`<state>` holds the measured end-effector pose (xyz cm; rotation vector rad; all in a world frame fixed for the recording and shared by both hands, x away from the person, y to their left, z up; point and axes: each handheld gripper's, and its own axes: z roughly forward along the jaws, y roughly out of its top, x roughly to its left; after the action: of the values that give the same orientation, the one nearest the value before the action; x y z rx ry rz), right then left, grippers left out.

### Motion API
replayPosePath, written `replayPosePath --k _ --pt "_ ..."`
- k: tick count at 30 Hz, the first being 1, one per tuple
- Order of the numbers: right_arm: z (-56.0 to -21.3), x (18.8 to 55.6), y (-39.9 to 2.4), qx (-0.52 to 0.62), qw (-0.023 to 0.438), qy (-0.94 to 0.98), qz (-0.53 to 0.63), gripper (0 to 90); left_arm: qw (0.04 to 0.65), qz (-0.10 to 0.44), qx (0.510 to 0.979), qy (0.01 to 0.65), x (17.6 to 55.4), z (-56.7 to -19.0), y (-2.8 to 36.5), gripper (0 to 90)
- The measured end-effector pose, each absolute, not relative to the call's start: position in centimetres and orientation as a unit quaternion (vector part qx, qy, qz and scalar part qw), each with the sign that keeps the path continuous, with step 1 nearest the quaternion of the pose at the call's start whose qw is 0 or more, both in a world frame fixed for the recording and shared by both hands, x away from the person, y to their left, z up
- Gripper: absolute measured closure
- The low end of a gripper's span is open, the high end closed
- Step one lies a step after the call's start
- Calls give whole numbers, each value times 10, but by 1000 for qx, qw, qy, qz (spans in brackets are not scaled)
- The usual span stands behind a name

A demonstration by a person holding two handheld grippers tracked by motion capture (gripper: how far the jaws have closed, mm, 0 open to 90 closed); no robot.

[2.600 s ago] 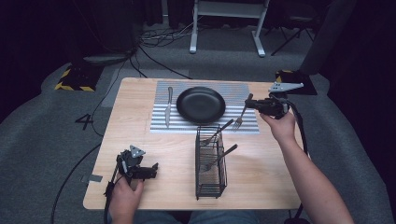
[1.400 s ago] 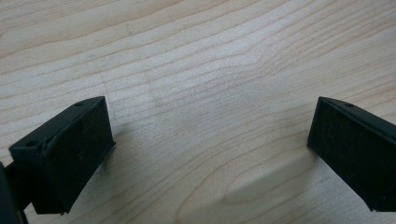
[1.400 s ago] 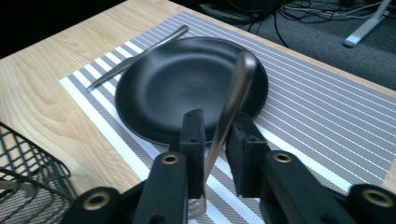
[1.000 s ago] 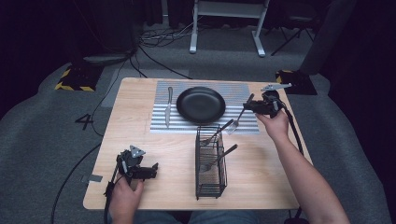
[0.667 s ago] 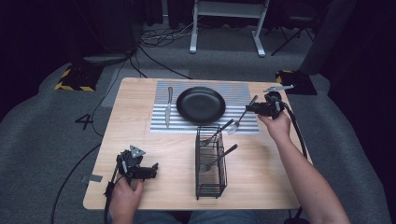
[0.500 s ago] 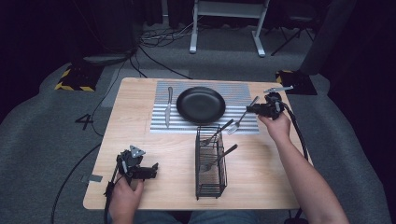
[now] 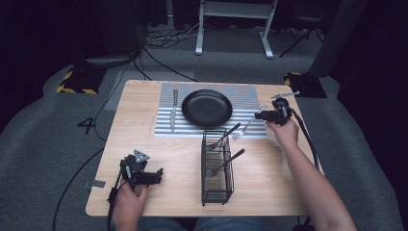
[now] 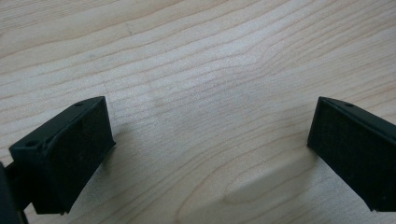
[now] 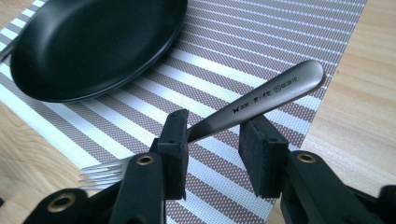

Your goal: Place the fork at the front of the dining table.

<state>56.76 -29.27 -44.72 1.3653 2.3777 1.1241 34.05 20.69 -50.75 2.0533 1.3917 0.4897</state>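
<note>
The right hand-held gripper [image 9: 212, 149] has swung the matte steel fork [image 9: 261, 95] from upright to nearly level and drawn it off the round black plate [image 7: 207, 107]. Its jaws stand a little apart: the handle touches the left pad, clear of the right. The tines lie behind its left jaw. The handle's stamped writing is unreadable. The left hand-held gripper [image 8: 205, 140] stays gaping over the pale wooden surface [image 8: 196, 56].

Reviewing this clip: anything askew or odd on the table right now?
The fork between the right tongs sits slanted across the placemat, touching one pad with a gap to the other, so the grip looks loose or just released. Nothing is spilled or damaged.
</note>
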Motion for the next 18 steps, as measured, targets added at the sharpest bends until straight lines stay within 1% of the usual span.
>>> replayPosePath --k 5,9,14,18 --pt "-455 570 -291 464 86 799 372 624 302 185 774 525 341 -507 207 1" --pt "-458 571 -290 467 86 800 367 604 302 185 774 525 340 -507 207 2" --pt "-456 570 -290 470 89 795 372 591 302 185 774 524 340 -507 207 2" --pt "-450 565 -288 474 87 789 382 551 302 185 774 525 340 -508 207 2"
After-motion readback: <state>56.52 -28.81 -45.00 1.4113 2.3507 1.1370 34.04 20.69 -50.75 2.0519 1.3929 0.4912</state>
